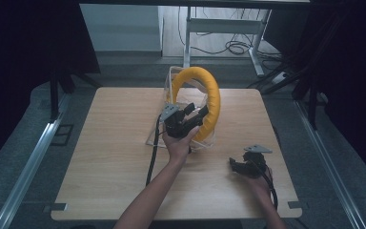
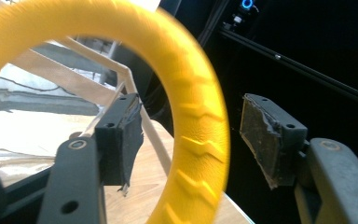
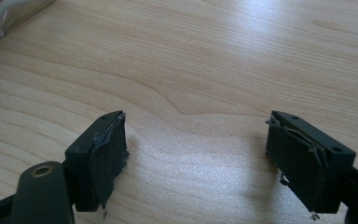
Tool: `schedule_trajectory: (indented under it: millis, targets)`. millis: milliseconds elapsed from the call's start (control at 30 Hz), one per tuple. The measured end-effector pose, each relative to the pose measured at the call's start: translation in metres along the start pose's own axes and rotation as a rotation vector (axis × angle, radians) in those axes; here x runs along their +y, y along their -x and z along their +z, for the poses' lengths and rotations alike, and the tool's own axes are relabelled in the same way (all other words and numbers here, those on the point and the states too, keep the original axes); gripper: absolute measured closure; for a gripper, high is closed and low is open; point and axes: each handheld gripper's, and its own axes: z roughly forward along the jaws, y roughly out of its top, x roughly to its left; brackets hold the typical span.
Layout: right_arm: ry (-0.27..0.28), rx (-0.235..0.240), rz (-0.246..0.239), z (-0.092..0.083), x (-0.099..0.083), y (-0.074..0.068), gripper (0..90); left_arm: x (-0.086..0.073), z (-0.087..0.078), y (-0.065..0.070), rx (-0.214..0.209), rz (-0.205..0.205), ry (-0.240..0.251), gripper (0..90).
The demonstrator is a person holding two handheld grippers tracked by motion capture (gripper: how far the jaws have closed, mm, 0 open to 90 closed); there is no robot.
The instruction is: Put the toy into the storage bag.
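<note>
Right claw (image 1: 237, 166), left claw (image 1: 196, 113), yellow ring (image 1: 213, 98) on wooden surface (image 1: 114, 143).
Nearest, right claw rests low over bare surface, jaws spread wide, nothing between them. Farther in, left claw straddles the ring's lower right arc; jaws apart, pads (image 2: 130, 135) clear of the ribbed ring (image 2: 200, 140). Ring stands upright in a clear plastic holder (image 1: 181, 136) at the surface's far middle.

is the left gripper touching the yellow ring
Apart: the left gripper view shows the yellow ring between the left gripper's open jaws, gaps on both sides.
</note>
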Motion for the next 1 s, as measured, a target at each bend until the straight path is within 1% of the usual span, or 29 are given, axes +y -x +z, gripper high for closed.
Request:
schedule_trajectory:
  millis: [100, 167, 233, 300, 333, 367, 400, 433, 500, 533, 567, 600, 633, 667, 700, 767, 800, 867, 933, 967, 1000]
  targets:
    - [0.000, 0.000, 0.001, 0.000, 0.000, 0.000, 20.3, 0.002, -0.004, 0.001, -0.007, 0.005, -0.003, 35.8]
    - [0.000, 0.000, 0.001, 0.000, 0.000, 0.000, 20.2, 0.005, -0.011, 0.000, -0.016, 0.005, -0.007, 35.4]
    - [-0.002, 0.002, 0.003, 0.000, 0.000, 0.000, 20.3, 0.005, -0.014, -0.001, -0.018, 0.008, -0.011, 35.2]
    - [0.000, 0.000, 0.001, 0.000, 0.000, 0.000, 20.2, 0.008, -0.025, -0.006, -0.022, 0.011, -0.020, 35.0]
    - [0.000, 0.000, 0.001, 0.000, 0.000, 0.000, 20.2, 0.008, -0.025, -0.006, -0.022, 0.011, -0.020, 34.9]
    - [0.000, 0.000, 0.001, 0.000, 0.000, 0.000, 20.2, 0.009, -0.033, -0.010, -0.021, 0.018, -0.034, 34.8]
    - [0.000, 0.000, 0.001, 0.000, 0.000, 0.000, 20.2, 0.010, -0.036, -0.012, -0.019, 0.024, -0.041, 34.7]
    - [0.000, 0.000, 0.001, 0.000, 0.000, 0.000, 20.2, 0.010, -0.036, -0.012, -0.019, 0.024, -0.041, 34.7]
    - [-0.002, 0.000, -0.002, 0.000, 0.000, 0.000, 20.2, 0.010, -0.046, -0.017, -0.004, 0.043, -0.054, 35.1]
    - [-0.002, 0.000, -0.002, 0.000, 0.000, 0.000, 20.2, 0.011, -0.049, -0.018, -0.002, 0.044, -0.059, 35.1]
    - [-0.002, -0.001, 0.000, 0.000, 0.000, 0.000, 20.2, 0.011, -0.057, -0.023, -0.004, 0.057, -0.078, 35.4]
    - [-0.002, -0.001, 0.000, 0.000, 0.000, 0.000, 20.2, 0.011, -0.057, -0.023, -0.004, 0.057, -0.078, 35.6]
    - [-0.002, -0.002, -0.001, 0.000, 0.000, 0.000, 20.3, 0.011, -0.064, -0.026, -0.007, 0.077, -0.105, 36.1]
    - [-0.001, -0.002, -0.001, 0.000, 0.000, 0.000, 20.3, 0.011, -0.067, -0.028, -0.005, 0.086, -0.119, 36.1]
    - [-0.001, -0.002, -0.001, 0.000, 0.000, 0.000, 20.3, 0.011, -0.067, -0.028, -0.005, 0.086, -0.119, 36.1]
    - [-0.002, -0.002, -0.001, 0.000, 0.000, 0.000, 20.3, 0.010, -0.074, -0.032, 0.000, 0.103, -0.139, 36.2]
    - [-0.001, -0.002, 0.000, 0.000, 0.000, 0.000, 20.3, 0.010, -0.077, -0.033, 0.000, 0.103, -0.146, 36.2]
    - [-0.002, -0.002, -0.001, 0.000, 0.000, 0.000, 20.3, 0.009, -0.084, -0.037, 0.002, 0.117, -0.168, 36.1]
    - [-0.001, -0.002, 0.001, 0.000, 0.000, 0.000, 20.3, 0.007, -0.094, -0.044, -0.004, 0.121, -0.201, 36.1]
    - [-0.001, -0.002, 0.001, 0.000, 0.000, 0.000, 20.3, 0.007, -0.094, -0.044, -0.004, 0.121, -0.201, 36.1]
    - [-0.002, -0.003, 0.000, 0.000, 0.000, 0.000, 20.3, 0.006, -0.097, -0.047, 0.000, 0.122, -0.204, 36.1]
